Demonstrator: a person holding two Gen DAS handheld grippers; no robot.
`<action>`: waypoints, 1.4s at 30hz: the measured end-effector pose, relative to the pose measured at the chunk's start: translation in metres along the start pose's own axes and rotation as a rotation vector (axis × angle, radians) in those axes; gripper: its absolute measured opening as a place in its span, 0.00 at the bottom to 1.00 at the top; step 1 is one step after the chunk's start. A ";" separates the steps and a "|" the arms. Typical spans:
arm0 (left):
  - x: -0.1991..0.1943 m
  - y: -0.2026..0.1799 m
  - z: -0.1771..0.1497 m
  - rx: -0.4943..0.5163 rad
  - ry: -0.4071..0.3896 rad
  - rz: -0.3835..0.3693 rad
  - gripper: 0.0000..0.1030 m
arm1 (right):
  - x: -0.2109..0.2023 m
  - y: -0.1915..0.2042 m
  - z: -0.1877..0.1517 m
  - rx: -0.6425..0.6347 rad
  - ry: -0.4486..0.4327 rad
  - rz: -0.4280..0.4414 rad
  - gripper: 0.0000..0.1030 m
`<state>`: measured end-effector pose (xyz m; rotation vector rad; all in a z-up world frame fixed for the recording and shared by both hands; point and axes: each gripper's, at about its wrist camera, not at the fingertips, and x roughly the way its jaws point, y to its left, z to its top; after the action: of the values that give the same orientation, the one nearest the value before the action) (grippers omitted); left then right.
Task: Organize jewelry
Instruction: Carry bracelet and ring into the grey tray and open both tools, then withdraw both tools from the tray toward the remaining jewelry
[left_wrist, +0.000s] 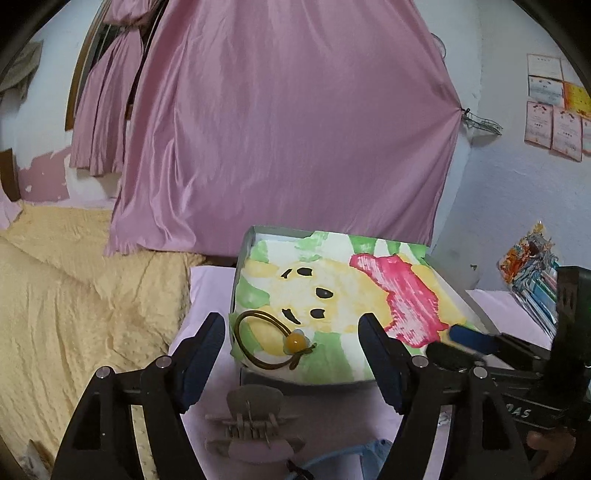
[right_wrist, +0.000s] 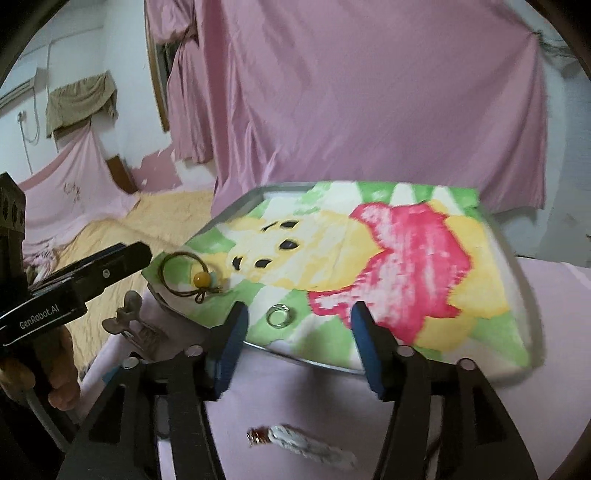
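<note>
Both grippers (left_wrist: 291, 328) (right_wrist: 295, 321) tilted down toward tray (right_wrist: 258, 192), jaws apart.

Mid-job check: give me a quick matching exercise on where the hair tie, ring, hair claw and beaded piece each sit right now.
Things:
1. hair tie
2. ring
3. hair claw
4. beaded piece

Places:
A. pink cloth, in front of the right gripper's box edge
B. painted cloth, box's left corner
C. pink cloth, below the left gripper
D. painted cloth, between the right gripper's fingers

Pairs: 1-B, 2-D, 3-C, 4-A
</note>
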<state>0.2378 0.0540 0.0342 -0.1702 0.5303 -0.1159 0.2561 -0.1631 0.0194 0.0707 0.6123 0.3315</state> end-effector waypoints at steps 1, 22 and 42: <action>-0.004 -0.003 -0.001 0.007 -0.009 0.001 0.77 | -0.007 -0.002 -0.002 0.006 -0.024 -0.004 0.63; -0.085 -0.048 -0.063 0.079 -0.202 0.008 0.99 | -0.132 -0.018 -0.064 0.007 -0.342 -0.149 0.92; -0.087 -0.060 -0.096 0.167 -0.131 0.016 0.99 | -0.133 -0.034 -0.122 0.003 -0.226 -0.214 0.92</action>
<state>0.1101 -0.0036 0.0070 -0.0108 0.3893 -0.1315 0.0935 -0.2429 -0.0120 0.0444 0.3918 0.1127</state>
